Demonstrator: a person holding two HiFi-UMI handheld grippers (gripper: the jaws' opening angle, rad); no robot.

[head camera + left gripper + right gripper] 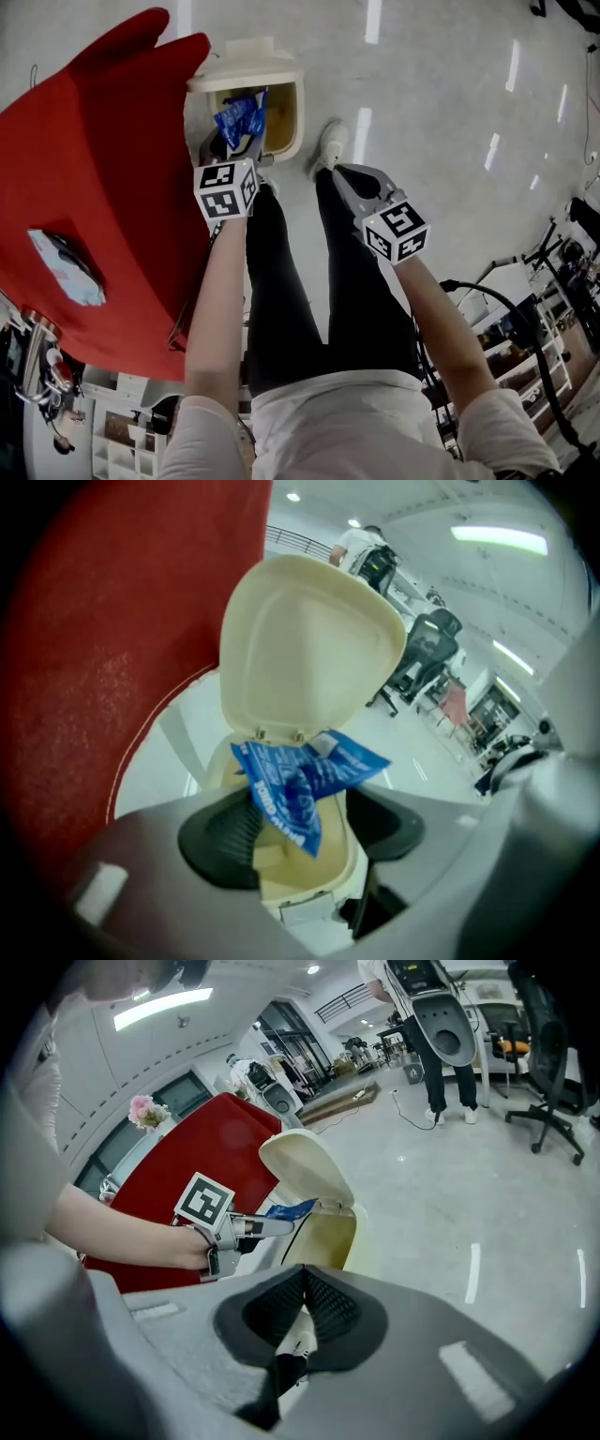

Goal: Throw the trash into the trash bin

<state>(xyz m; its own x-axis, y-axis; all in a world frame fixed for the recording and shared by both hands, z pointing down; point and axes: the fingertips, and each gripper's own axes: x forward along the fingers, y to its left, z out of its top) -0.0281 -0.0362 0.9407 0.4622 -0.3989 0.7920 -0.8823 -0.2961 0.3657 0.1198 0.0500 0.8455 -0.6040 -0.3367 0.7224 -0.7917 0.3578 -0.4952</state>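
Note:
A crumpled blue wrapper (241,117) hangs over the mouth of the cream trash bin (291,112), whose lid (309,649) stands up. My left gripper (234,150) is right above the bin, jaws wide apart, and the blue wrapper (300,780) sits between and just beyond the fingertips with no pad pressing on it. The right gripper view shows the wrapper (289,1209) at the left gripper's tips (277,1227) beside the lid (305,1171). My right gripper (342,173) hovers over the floor to the right of the bin, pads together and empty.
A red table (103,187) stands left of the bin, with another light wrapper (66,267) lying on it. The person's shoe (330,143) is next to the bin. Office chairs (553,1082) and people stand far off; shelving (553,319) sits at the right.

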